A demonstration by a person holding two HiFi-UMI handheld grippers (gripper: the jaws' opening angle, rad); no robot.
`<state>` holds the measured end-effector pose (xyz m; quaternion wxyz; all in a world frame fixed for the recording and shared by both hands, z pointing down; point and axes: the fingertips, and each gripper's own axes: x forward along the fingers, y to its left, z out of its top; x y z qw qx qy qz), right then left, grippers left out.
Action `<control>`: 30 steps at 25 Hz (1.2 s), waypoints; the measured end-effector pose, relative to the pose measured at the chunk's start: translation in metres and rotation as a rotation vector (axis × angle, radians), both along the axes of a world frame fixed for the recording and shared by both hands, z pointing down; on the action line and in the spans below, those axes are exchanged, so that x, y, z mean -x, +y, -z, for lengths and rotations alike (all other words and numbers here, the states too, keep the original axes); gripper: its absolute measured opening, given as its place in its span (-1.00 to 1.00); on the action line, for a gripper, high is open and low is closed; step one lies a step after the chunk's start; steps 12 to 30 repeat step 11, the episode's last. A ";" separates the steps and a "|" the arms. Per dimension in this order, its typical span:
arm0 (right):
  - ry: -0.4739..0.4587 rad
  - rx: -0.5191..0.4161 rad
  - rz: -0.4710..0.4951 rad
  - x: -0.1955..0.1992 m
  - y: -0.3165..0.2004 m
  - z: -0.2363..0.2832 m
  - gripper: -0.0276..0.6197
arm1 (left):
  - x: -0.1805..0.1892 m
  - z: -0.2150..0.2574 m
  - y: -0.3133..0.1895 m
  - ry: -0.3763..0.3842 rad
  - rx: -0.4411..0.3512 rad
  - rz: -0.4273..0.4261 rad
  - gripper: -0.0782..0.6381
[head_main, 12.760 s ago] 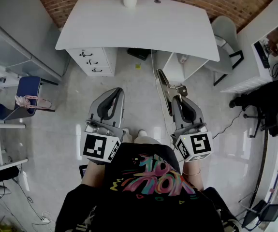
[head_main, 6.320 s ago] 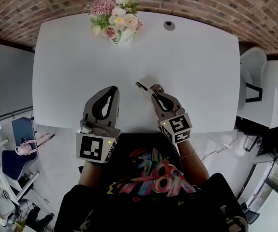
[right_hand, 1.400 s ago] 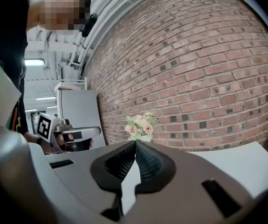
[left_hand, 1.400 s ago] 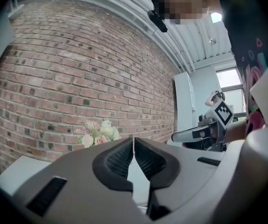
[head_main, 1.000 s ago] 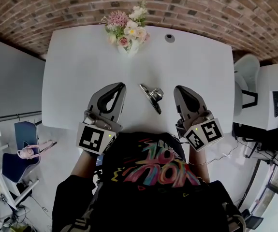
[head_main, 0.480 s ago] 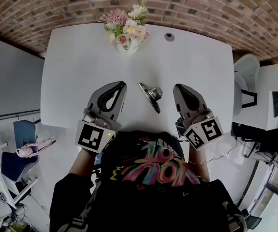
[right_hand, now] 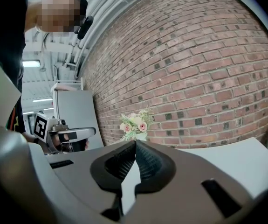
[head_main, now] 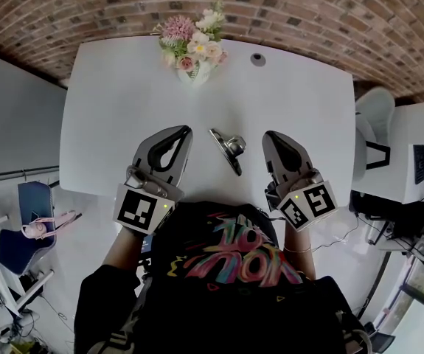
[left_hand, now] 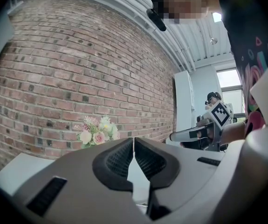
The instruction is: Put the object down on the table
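Showing object [head_main: 227,150] on table [head_main: 116,87], head view only

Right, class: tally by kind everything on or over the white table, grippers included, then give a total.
Vase of flowers: 1
Metal object: 1
Cable grommet: 1
Grippers: 2 (left gripper, right gripper)
Total: 5

White table [head_main: 123,87]; red-brown brick wall [head_main: 344,6]; pink, cream flowers [head_main: 193,39]; silver object [head_main: 226,150].

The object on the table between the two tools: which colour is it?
The object is shiny metallic silver-grey, seen best in the head view.
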<state>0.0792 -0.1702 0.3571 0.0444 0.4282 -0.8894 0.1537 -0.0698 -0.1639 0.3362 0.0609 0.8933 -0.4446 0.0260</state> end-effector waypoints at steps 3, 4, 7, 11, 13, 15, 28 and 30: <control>0.000 0.006 0.004 0.001 0.000 -0.002 -0.86 | 0.000 -0.004 0.001 -0.015 0.011 -0.004 -0.70; 0.001 0.006 0.006 0.002 0.000 -0.002 -0.86 | 0.000 -0.004 0.001 -0.013 0.009 -0.004 -0.70; 0.003 0.006 0.012 0.003 0.000 -0.002 -0.86 | -0.001 0.005 -0.003 0.037 -0.007 0.020 -0.70; 0.006 0.010 0.012 0.002 0.000 -0.004 -0.86 | 0.000 0.001 -0.002 0.025 0.006 0.019 -0.70; 0.006 0.010 0.012 0.002 0.000 -0.004 -0.86 | 0.000 0.001 -0.002 0.025 0.006 0.019 -0.70; 0.006 0.010 0.012 0.002 0.000 -0.004 -0.86 | 0.000 0.001 -0.002 0.025 0.006 0.019 -0.70; 0.006 0.010 0.012 0.002 0.000 -0.004 -0.86 | 0.000 0.001 -0.002 0.025 0.006 0.019 -0.70; 0.006 0.010 0.012 0.002 0.000 -0.004 -0.86 | 0.000 0.001 -0.002 0.025 0.006 0.019 -0.70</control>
